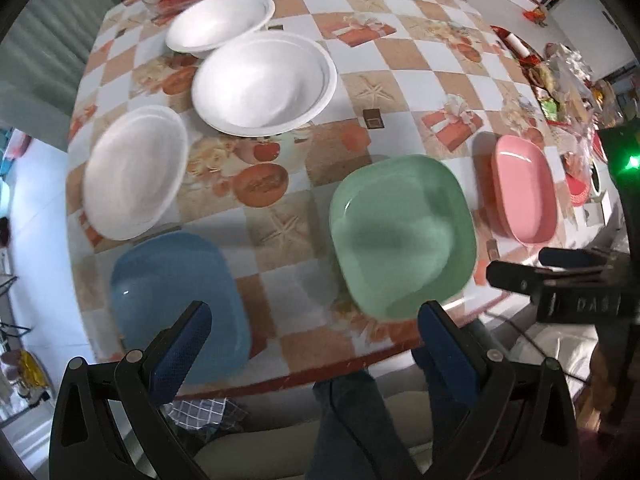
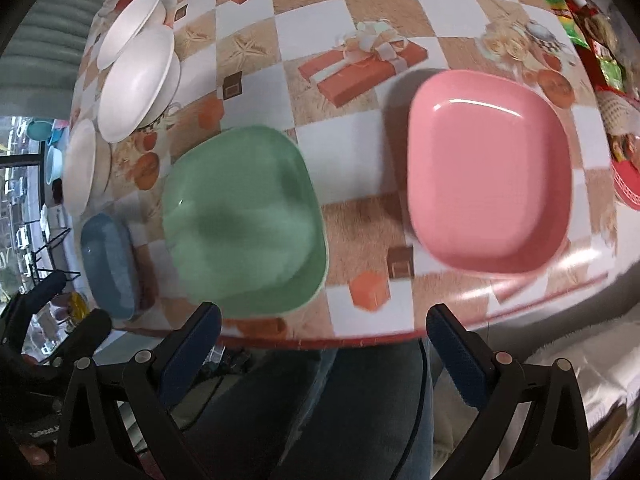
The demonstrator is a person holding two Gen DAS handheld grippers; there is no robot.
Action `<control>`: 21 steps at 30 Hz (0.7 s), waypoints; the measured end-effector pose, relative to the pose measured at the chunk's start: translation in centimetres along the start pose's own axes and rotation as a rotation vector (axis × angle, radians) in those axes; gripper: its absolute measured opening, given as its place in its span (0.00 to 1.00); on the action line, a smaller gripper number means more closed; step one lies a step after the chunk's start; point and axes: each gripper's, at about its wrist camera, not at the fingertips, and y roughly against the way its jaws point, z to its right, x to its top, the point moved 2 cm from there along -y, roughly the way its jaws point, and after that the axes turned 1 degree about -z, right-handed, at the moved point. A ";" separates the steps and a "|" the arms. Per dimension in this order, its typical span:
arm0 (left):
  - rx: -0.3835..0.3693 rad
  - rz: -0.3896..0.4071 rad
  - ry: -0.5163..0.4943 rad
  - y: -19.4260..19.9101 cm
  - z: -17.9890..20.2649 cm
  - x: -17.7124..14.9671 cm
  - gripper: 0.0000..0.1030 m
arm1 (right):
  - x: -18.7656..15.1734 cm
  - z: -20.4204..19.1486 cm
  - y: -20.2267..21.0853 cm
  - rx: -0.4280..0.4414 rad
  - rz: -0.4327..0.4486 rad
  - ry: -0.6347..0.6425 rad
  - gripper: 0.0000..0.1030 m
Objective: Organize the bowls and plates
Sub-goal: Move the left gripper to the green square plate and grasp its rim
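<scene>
Left gripper (image 1: pixel 312 320) and right gripper (image 2: pixel 322 322): jaws spread wide, holding nothing, above the table's near edge. Green plate (image 1: pixel 402 236) at centre; blue plate (image 1: pixel 176 304) at 8 o'clock, pink plate (image 1: pixel 526 188) at 3 o'clock. Three white bowls (image 1: pixel 262 84) lie toward 11 o'clock on the checked tablecloth (image 1: pixel 400 60).

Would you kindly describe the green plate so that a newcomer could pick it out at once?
Start at the checkered tablecloth and follow the table's near edge, where three coloured, rounded-square plates lie in a row. The green plate is the middle one, between the blue plate and the pink plate. It is the only green dish in that row; the round white ones sit farther back.
</scene>
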 end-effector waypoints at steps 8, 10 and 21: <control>0.032 -0.022 0.035 -4.7 1.0 1.0 1.00 | 2.9 0.0 -3.1 0.035 -0.021 0.013 1.00; 0.041 -0.020 0.038 -5.4 1.1 1.2 1.00 | 3.5 0.2 -3.9 0.049 -0.037 0.002 1.00; 0.068 -0.019 0.112 -8.4 0.5 2.2 1.00 | 6.3 2.6 -4.8 -0.056 -0.050 -0.011 1.00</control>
